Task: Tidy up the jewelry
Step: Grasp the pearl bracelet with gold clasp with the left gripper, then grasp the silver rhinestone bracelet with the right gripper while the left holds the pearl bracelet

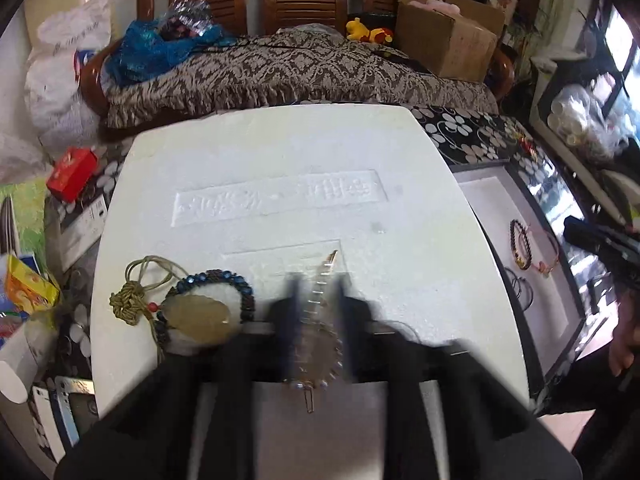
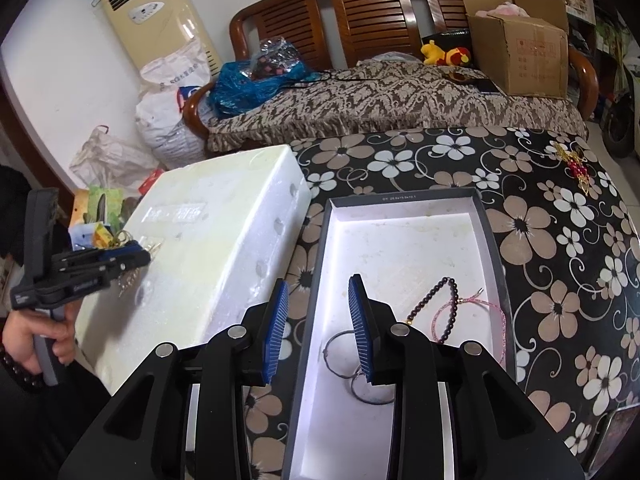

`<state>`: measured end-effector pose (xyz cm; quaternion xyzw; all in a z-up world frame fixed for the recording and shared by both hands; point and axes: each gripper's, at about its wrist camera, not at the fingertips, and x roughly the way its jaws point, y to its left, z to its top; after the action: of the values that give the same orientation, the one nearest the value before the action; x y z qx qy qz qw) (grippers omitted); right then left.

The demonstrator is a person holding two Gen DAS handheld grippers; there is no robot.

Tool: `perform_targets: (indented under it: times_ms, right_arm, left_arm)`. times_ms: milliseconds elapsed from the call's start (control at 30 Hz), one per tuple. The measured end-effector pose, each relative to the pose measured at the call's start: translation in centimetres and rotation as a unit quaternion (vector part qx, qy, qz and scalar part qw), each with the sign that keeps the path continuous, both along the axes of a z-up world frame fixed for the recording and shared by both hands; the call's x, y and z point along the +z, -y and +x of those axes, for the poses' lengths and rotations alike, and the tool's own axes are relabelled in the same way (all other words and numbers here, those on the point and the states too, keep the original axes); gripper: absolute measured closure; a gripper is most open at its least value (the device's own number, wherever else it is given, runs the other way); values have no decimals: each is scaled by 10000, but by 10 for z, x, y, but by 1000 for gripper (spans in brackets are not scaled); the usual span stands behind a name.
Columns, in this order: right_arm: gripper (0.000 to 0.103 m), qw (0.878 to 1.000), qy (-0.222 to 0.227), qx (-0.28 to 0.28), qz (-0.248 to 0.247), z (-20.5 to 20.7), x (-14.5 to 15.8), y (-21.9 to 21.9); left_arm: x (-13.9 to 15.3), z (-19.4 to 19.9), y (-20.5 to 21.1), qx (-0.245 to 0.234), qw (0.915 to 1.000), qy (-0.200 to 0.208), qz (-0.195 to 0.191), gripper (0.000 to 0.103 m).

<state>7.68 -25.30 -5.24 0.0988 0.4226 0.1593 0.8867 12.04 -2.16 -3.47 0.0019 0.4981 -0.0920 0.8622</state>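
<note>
Your left gripper [image 1: 316, 300] was clamped on a metallic hair clip [image 1: 320, 320], blurred, above the white foam box [image 1: 280, 152]. Only that view showed the jade pendant [image 1: 200, 316] and blue-beaded bracelet [image 1: 224, 280] lying beside it. Your right gripper [image 2: 320, 328] stood apart, empty, over the tray [image 2: 400, 200], where the dark bead bracelet [image 2: 444, 304] and pink cord bracelet [image 2: 480, 308] lay. The tray's rim print was too small to read.

A wooden slatted sofa [image 2: 400, 20] under a patterned throw backs the flower-print table [image 2: 560, 240], air conditioner [image 2: 160, 12] against the white wall
</note>
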Motion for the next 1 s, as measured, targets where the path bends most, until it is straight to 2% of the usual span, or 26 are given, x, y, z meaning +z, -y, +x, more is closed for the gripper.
perform_targets:
  times_ms: [100,333,700,1000]
  right_arm:
    - [70,10000,29,57,1,0,2,-5]
    - [70,9985,142,521,-92,-4,8,-38]
    - [70,9911,-78,1326,11,-4,3,-125]
    - [70,9880,-322,1504,137,8,-5,-193]
  left_arm:
    - [3,-2,-6,86,9998,51,-154,98]
    - [33,-14,-20,129,9960,506,-724,98]
    - [63,-38,-71,581,9899,925,-899,98]
    - [61,-51,-96,723,9865,1096,-983,98]
